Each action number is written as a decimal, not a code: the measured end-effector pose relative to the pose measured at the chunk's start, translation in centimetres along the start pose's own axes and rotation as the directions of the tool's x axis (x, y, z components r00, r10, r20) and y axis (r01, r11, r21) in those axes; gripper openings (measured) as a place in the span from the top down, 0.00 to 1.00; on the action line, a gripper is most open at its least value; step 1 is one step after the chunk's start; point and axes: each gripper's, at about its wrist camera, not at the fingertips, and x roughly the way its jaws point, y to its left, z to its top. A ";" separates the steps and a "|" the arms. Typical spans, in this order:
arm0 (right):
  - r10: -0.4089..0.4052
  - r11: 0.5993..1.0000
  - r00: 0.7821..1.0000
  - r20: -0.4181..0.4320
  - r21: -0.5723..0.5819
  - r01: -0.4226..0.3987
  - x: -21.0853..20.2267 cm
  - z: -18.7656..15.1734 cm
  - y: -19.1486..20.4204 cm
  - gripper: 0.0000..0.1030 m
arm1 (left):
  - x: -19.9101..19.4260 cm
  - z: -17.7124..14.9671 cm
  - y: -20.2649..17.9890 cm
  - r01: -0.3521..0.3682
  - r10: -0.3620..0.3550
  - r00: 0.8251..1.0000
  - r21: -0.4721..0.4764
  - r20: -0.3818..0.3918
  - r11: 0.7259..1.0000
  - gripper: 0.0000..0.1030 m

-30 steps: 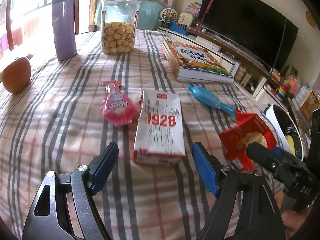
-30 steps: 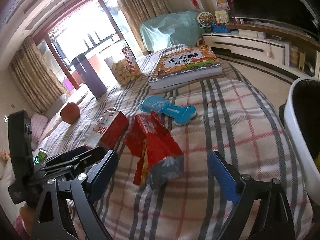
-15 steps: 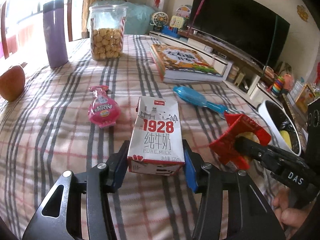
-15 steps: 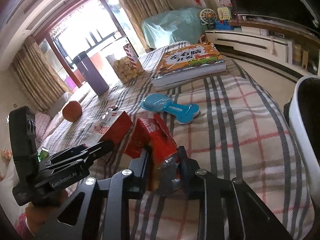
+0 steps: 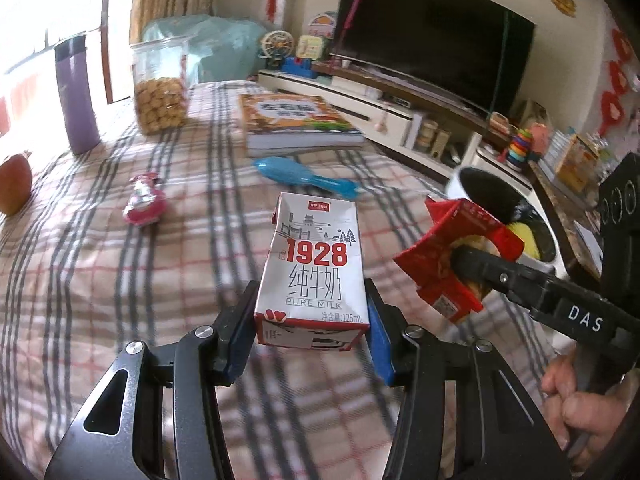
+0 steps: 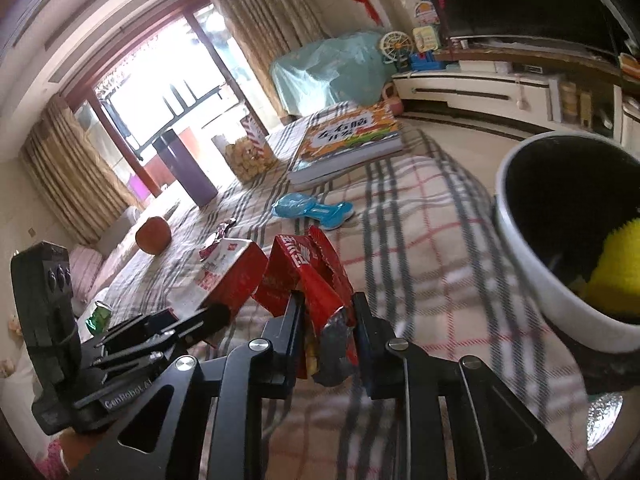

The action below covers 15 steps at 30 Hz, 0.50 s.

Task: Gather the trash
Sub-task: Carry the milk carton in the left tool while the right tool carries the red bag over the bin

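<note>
I see the tabletop [image 5: 100, 280] under its plaid cloth filling most of both wrist views, with a dark television [image 5: 432, 32] on the wall behind. Off its near right edge stands the white bin [image 6: 532, 264], dark inside, with something yellow [image 6: 616, 272] in it. A thick picture book [image 5: 296, 124] lies farther back, a clear jar of biscuits [image 5: 160, 92] and a purple flask [image 5: 76, 96] stand beyond it, and an apple [image 5: 14, 184] sits at the left edge. Nearer me lie a blue plastic toy [image 5: 304, 174] and a small pink packet [image 5: 144, 200]; none of these sits between my load and the bin.

My left gripper [image 5: 310, 320] has its fingers clamped on the sides of the milk carton [image 5: 316, 264], which hangs clear above the cloth. My right gripper [image 6: 326, 340] has its fingers squeezed on the crumpled red snack bag [image 6: 316, 280], just beside the carton and close to the bin's rim.

A second ago both sets of fingers stood spread, with carton and bag lying on the cloth; since then both have closed and lifted, and the bin now looms much larger in the right view.
</note>
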 end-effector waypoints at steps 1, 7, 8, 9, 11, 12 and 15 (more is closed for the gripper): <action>-0.001 1.000 1.000 0.004 0.001 0.001 -0.4 0.0 -0.1 0.77 | -0.2 -0.1 -0.6 0.011 -0.011 1.000 0.009 0.002 1.000 0.53; -0.024 1.000 0.999 0.034 0.014 0.023 -2.9 -0.6 -1.3 0.77 | -0.5 -0.3 -3.4 0.056 -0.056 0.998 0.042 -0.001 0.998 0.53; -0.029 0.999 0.999 0.041 0.022 0.028 -3.4 -0.7 -1.7 0.77 | -0.6 -0.3 -4.0 0.064 -0.064 0.998 0.051 0.000 0.997 0.53; -0.032 0.999 0.998 0.045 0.028 0.031 -3.7 -0.7 -2.0 0.77 | -0.6 -0.3 -4.4 0.069 -0.069 0.998 0.056 0.000 0.996 0.53; -0.040 0.998 0.998 0.055 0.040 0.038 -4.5 -0.8 -2.6 0.77 | -0.6 -0.2 -5.4 0.081 -0.081 0.997 0.067 0.000 0.994 0.53; -0.043 0.998 0.997 0.060 0.043 0.041 -4.8 -0.8 -2.8 0.77 | -0.6 -0.2 -5.7 0.085 -0.085 0.996 0.072 0.000 0.994 0.53; -0.055 0.997 0.995 0.079 0.052 0.051 -5.9 -0.8 -3.4 0.77 | -0.4 -0.1 -7.0 0.097 -0.097 0.995 0.089 -0.003 0.991 0.53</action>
